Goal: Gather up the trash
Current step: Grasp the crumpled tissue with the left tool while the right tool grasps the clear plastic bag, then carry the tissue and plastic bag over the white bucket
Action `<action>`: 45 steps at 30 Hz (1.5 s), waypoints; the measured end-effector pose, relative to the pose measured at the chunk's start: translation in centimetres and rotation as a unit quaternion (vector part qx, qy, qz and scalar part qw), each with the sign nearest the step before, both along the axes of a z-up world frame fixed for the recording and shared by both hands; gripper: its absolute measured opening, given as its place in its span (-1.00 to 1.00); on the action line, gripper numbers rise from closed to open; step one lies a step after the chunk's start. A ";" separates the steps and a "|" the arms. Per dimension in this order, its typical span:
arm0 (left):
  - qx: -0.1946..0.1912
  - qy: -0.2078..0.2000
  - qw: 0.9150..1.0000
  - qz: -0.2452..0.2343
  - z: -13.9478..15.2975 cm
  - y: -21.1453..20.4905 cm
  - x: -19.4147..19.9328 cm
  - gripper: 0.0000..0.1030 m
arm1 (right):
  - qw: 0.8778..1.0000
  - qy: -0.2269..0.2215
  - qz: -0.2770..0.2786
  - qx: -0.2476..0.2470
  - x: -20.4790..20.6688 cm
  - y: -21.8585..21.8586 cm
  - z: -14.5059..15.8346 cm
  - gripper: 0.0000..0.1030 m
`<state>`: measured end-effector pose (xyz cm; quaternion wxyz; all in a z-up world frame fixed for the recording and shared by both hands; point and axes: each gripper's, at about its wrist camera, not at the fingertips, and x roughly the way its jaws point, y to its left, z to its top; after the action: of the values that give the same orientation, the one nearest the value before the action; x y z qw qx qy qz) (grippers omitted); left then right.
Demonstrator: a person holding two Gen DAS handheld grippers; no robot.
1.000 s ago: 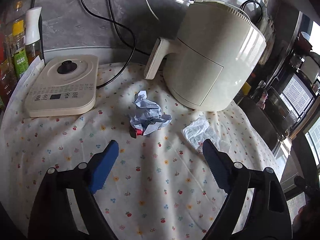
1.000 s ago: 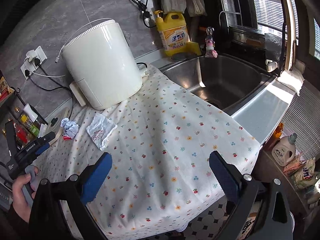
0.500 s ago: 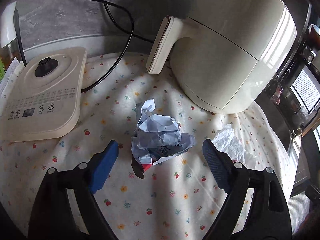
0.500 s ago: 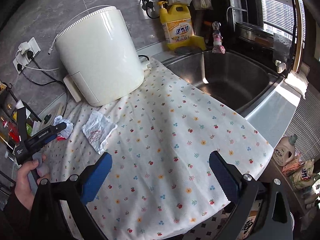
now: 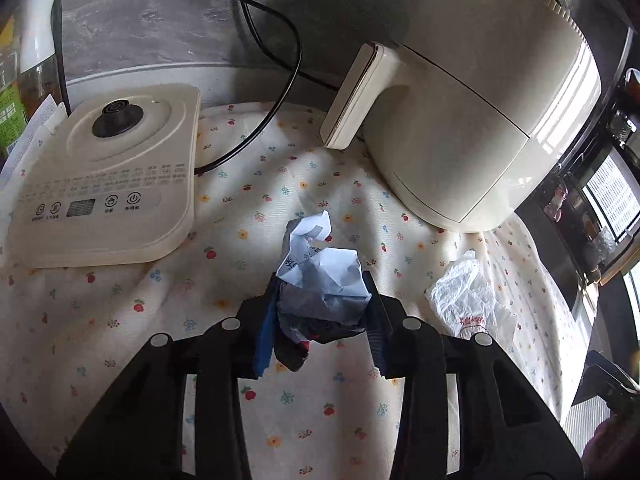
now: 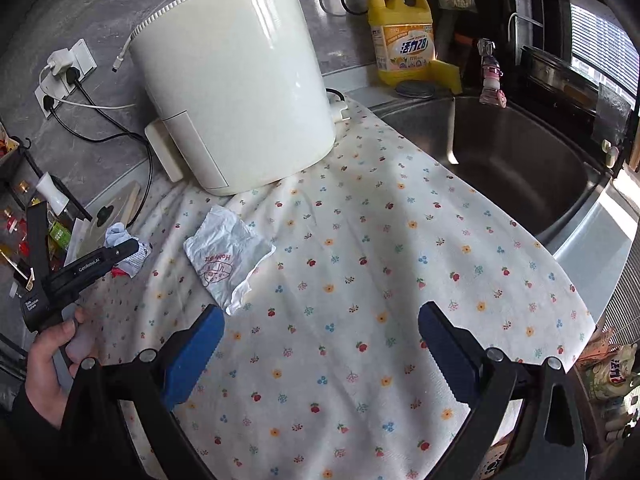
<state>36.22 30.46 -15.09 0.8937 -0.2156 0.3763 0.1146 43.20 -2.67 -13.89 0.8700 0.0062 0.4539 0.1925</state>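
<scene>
Left gripper (image 5: 320, 320) closing on the paper wad (image 5: 324, 276), pads pressed against both sides of it, the wad's top sticking out toward 12 o'clock past the fingertips. Wad resting on the flowered cloth (image 5: 120, 320), with the kettle base (image 5: 108, 184) at 10 o'clock from it and the air fryer (image 5: 472, 120) at 1 o'clock. Flattened plastic bag (image 5: 472, 300) lying on the cloth at 3 o'clock from the wad, just beside the right finger, not touching it.

Right gripper (image 6: 320, 344) spread wide, nothing between the blue pads, hovering over bare cloth. From this side, plastic bag (image 6: 226, 258) at 11 o'clock from the left pad, near it. Hand (image 6: 52, 360) at the far left holding the other tool's handle. Sink (image 6: 520, 168) at 1 o'clock, yellow soap bottle (image 6: 402, 36) behind it against the wall.
</scene>
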 end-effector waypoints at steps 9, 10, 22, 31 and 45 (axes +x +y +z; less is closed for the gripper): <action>-0.013 -0.014 0.999 0.039 1.2 1.4 -5.9 -0.26 | 0.996 0.021 0.081 -0.018 1.3 6.0 -2.1 0.41; -0.015 -0.015 0.999 0.045 1.3 1.6 -6.5 -0.26 | 0.996 0.026 0.088 -0.021 1.5 6.6 -2.4 0.33; -0.024 -0.015 0.995 0.094 1.1 2.6 -13.0 -0.25 | 0.988 0.028 0.137 -0.061 3.1 11.6 -5.8 -0.36; -0.032 -0.025 0.996 0.074 1.6 -0.6 -13.6 -0.24 | 0.989 0.029 0.140 -0.032 0.6 8.2 -4.1 -0.79; -0.024 -0.030 0.996 -0.080 3.5 -14.1 -6.9 -0.24 | 0.999 0.010 0.047 -0.003 -5.1 -7.1 -0.5 -0.80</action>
<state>29.35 16.32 -11.54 0.9054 -0.2091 0.3684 0.0270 38.07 -9.76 -14.44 0.8553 -0.0159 0.4629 0.2320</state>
